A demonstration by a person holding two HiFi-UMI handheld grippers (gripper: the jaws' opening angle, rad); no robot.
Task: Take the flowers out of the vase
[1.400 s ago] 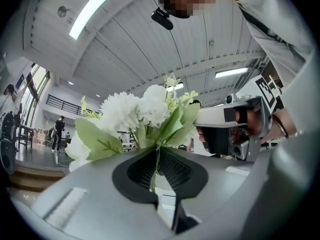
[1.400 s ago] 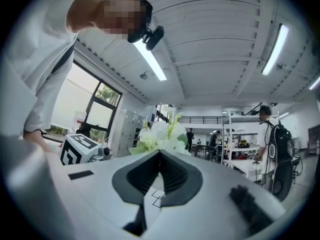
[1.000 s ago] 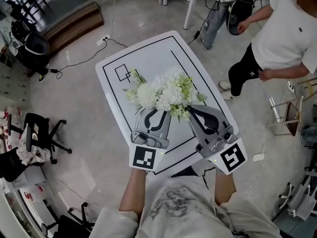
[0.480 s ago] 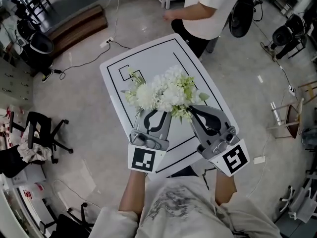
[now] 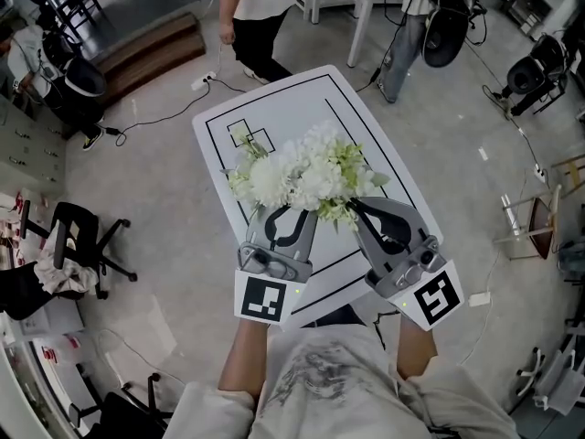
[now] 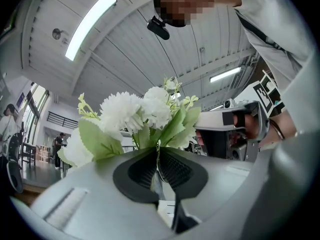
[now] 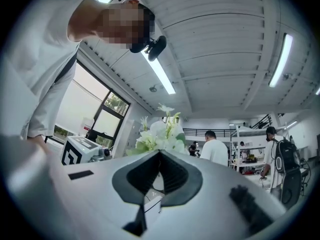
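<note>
Vase not visible: flowers (image 5: 306, 174) cover it and both fingertip pairs from above. Left gripper (image 5: 292, 210): fingers pinched to slit on thin pale stem, flowers directly beyond tips. Right gripper (image 5: 353, 206): fingers closed tip to tip, nothing discernible between pads; flowers just beyond tips, contact unclear. Table (image 5: 292, 108): edge close outside right fingers; top extends ahead of tips, past flowers. Versus 0.5 s earlier: grippers, flowers unchanged; 1 bystander (image 5: 256, 7) moved off from table's far end.
</note>
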